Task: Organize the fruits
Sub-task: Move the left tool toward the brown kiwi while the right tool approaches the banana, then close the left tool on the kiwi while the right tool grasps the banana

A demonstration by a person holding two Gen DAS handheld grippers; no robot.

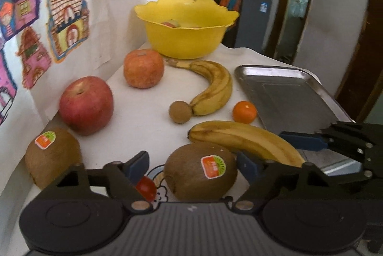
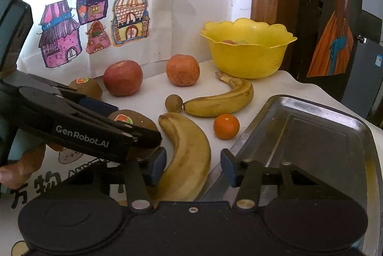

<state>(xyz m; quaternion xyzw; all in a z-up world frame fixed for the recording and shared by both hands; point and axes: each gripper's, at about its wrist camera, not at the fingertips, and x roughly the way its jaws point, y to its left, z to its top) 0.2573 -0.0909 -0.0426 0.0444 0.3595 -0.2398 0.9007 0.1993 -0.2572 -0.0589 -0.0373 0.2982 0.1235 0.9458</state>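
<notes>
Left tongs [image 1: 192,163] straddle the near kiwi [image 1: 199,172]; blue pads stand on either side of it with a gap showing on the left, so the tongs are apart, not clamped. A small red fruit [image 1: 146,187] lies just beside the left pad.

Right tongs [image 2: 193,166] straddle the lower end of the near banana [image 2: 189,155]. The left pad is at the peel, the right pad apart from it: tongs apart, nothing gripped. In the right wrist view the left tool's black arm crosses over the kiwi, with part of the person's hand [image 2: 21,160] at the frame's left edge.

Laid out on the white surface [image 1: 143,117]:
- second kiwi [image 1: 52,156] at the near left, by the wall
- red apple [image 1: 86,105] behind it, an orange-red apple [image 1: 143,69] further back
- second banana [image 1: 211,88], curved, its tip touching a small brown round fruit [image 1: 180,111]
- small orange [image 1: 244,112] just beside the steel tray [image 1: 287,98], which holds no fruit
- yellow bowl [image 1: 186,26] at the back, some fruit inside, kind not discernible

Children's drawings of houses [image 2: 95,23] hang on the wall behind.
</notes>
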